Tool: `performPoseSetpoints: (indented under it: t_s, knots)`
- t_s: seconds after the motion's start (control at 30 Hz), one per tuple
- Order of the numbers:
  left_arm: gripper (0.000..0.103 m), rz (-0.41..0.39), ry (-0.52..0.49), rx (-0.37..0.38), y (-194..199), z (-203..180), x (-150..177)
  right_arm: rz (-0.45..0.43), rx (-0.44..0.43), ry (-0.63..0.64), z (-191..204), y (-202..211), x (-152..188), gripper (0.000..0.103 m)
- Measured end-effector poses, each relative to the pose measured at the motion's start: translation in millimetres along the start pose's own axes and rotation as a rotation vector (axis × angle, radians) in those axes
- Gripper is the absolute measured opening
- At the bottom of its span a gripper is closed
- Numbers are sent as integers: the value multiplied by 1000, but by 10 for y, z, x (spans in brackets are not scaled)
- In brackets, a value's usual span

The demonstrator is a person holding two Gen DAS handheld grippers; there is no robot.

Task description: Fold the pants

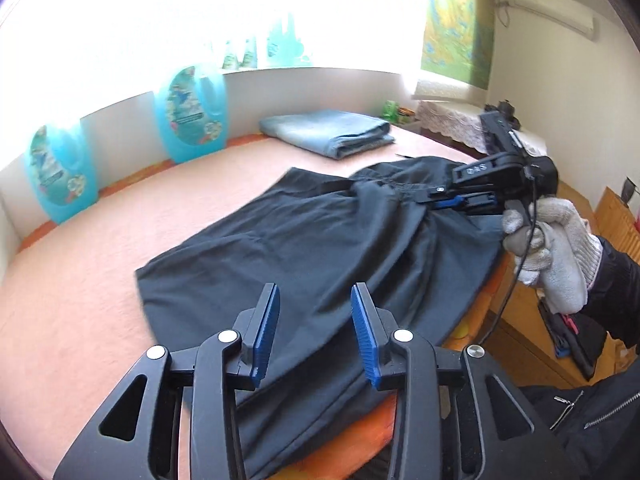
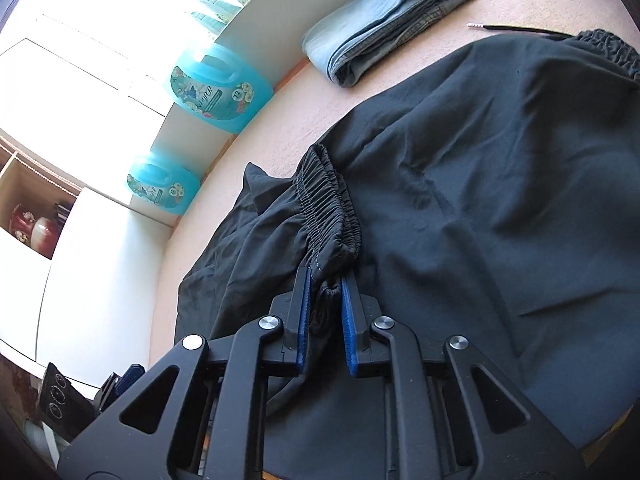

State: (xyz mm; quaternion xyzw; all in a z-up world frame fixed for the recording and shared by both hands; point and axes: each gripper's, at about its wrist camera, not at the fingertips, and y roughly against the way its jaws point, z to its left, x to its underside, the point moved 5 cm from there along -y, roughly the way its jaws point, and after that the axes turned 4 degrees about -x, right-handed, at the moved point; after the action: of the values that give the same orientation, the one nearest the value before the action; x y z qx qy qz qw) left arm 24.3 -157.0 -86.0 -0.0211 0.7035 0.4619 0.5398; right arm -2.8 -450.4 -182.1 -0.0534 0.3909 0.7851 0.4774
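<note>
Dark pants (image 1: 320, 248) lie spread on the pink bed cover (image 1: 120, 264), partly folded over. My left gripper (image 1: 315, 300) is open and empty, hovering above the near part of the pants. My right gripper (image 2: 325, 280) is shut on an elastic cuff of the pants (image 2: 328, 208) and holds it over the rest of the dark pants (image 2: 500, 200). In the left wrist view the right gripper (image 1: 436, 200) shows at the far right, held by a white-gloved hand (image 1: 556, 248), over the far end of the pants.
Folded light-blue jeans (image 1: 328, 132) (image 2: 384, 20) lie at the back of the bed. Two blue detergent bottles (image 1: 192, 116) (image 1: 60, 176) stand against the back wall. A drawstring (image 2: 516, 29) trails from the waistband. The bed edge and a wooden floor (image 1: 532, 344) are at right.
</note>
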Motion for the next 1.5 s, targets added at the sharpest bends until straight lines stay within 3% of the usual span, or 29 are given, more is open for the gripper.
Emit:
performPoseSetpoints:
  t_s: [0.17, 0.23, 0.47, 0.8, 0.97, 1.1, 1.2, 1.3, 1.33, 1.4, 1.5]
  knots:
    - [38, 26, 95, -101, 146, 557, 235, -107, 80, 50, -72, 365, -99, 13]
    - [38, 38, 120, -109, 138, 660, 297, -142, 99, 53, -119, 537, -131, 13]
    - [38, 86, 80, 79, -80, 367, 369, -236, 180, 36, -325, 991, -192, 13]
    - [38, 123, -21, 157, -322, -98, 326, -358, 275, 1, -676, 1454, -373, 13]
    - [38, 134, -58, 184, -399, -243, 331, -349, 313, 7, -820, 1510, -449, 13]
    - [38, 138, -70, 199, -403, -276, 344, -261, 334, -22, -1017, 1365, -398, 13]
    - [38, 135, -60, 207, -355, -256, 358, -220, 373, 4, -1033, 1339, -314, 20]
    - [38, 142, -60, 205, -332, -212, 394, -266, 441, 72, -869, 1501, -249, 38]
    - [38, 146, -62, 198, -338, -194, 409, -279, 440, 99, -770, 1549, -226, 38]
    - [38, 154, -56, 207, -352, -151, 430, -275, 408, 153, -522, 1579, -176, 39]
    - [38, 163, -44, 225, -369, -126, 454, -189, 295, 246, -41, 1417, -135, 39]
